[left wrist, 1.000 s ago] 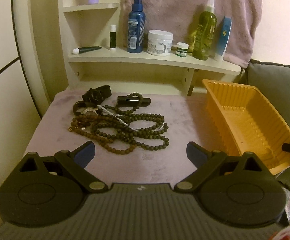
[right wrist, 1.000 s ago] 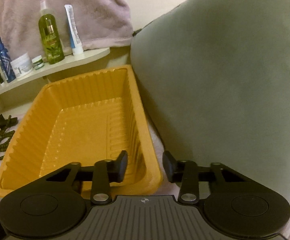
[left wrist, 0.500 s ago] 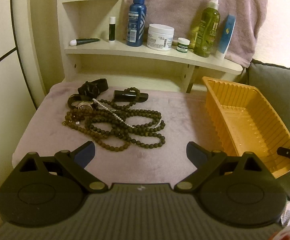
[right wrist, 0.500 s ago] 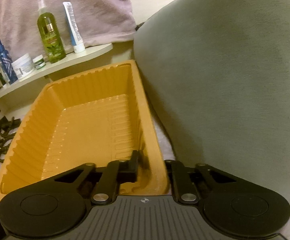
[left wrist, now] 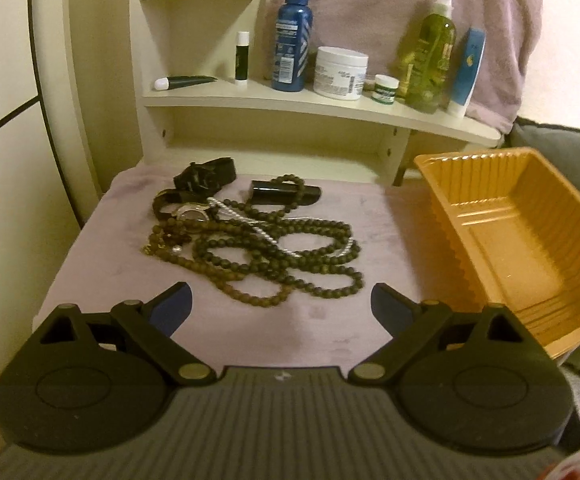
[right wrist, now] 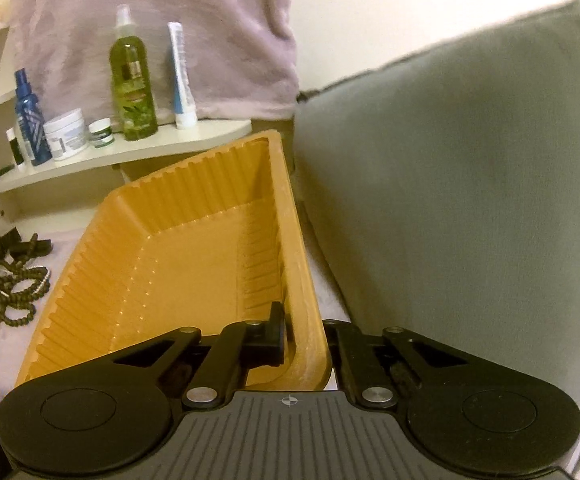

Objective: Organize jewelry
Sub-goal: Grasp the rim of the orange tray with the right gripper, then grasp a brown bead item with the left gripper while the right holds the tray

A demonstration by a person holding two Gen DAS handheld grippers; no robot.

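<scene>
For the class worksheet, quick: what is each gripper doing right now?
Left gripper: open, holding nothing, just short of the bead necklaces.
Right gripper: has just been closing, now shut on the orange tray rim.

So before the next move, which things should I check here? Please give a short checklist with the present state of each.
1. Right gripper shut on the orange tray's near rim, one finger inside and one outside: ok; its jaws have just been closing.
2. Tray level: not ok, it is tilted, with the gripped side raised.
3. Tray empty inside: ok, nothing lies in it.
4. Left gripper open, nothing between its fingers: ok.
5. Jewelry pile ready for single picks: not ok, bead strands, a pearl strand and watches are tangled together on the cloth.
6. Tray clear of the grey cushion: cannot tell, the far corner looks very close to it.
</scene>
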